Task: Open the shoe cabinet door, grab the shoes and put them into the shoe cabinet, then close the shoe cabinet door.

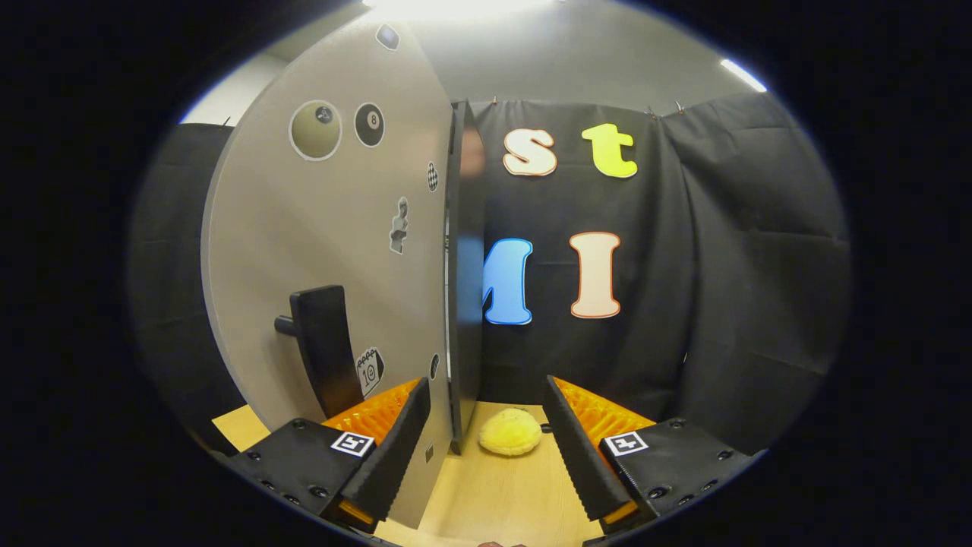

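The gripper holds its fingers spread and empty astride the edge of the grey sticker-dotted shoe cabinet door with its one black handle, one fluffy yellow slipper lying just ahead on the pale wooden floor.

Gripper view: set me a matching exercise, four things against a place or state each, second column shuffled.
Things:
1. door
2. handle
3. yellow shoe
4. gripper

Places or states:
A. on the wooden floor, just beyond the fingers
B. black, sticking out of the door's face
C. open, nothing held
D. swung open, its edge towards the camera

Pairs: 1-D, 2-B, 3-A, 4-C
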Demonstrator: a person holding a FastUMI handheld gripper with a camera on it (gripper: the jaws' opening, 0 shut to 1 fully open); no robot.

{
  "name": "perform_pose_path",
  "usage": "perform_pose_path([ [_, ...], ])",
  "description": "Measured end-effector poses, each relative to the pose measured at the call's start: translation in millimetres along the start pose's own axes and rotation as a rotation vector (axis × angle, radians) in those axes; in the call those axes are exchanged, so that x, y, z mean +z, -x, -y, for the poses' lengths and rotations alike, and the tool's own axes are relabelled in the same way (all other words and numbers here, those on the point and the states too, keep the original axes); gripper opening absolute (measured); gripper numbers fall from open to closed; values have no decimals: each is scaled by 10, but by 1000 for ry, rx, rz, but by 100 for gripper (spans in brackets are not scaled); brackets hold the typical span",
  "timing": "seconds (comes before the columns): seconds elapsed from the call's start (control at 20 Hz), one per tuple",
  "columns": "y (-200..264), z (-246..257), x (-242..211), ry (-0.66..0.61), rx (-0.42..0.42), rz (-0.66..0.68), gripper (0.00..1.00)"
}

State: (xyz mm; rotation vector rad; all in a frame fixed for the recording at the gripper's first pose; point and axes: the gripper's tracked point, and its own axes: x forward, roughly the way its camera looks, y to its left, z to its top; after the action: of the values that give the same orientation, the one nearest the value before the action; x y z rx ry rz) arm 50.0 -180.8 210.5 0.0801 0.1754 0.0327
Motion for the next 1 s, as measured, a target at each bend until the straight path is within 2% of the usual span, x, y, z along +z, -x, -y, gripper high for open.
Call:
perform_pose_path([
  [0.2, 58, -203, 11, 27, 10, -4, 94],
  [0.45, 53, -755, -34, -13, 46, -24, 94],
  [1.0, -475, -1958, 74, -42, -10, -24, 94],
])
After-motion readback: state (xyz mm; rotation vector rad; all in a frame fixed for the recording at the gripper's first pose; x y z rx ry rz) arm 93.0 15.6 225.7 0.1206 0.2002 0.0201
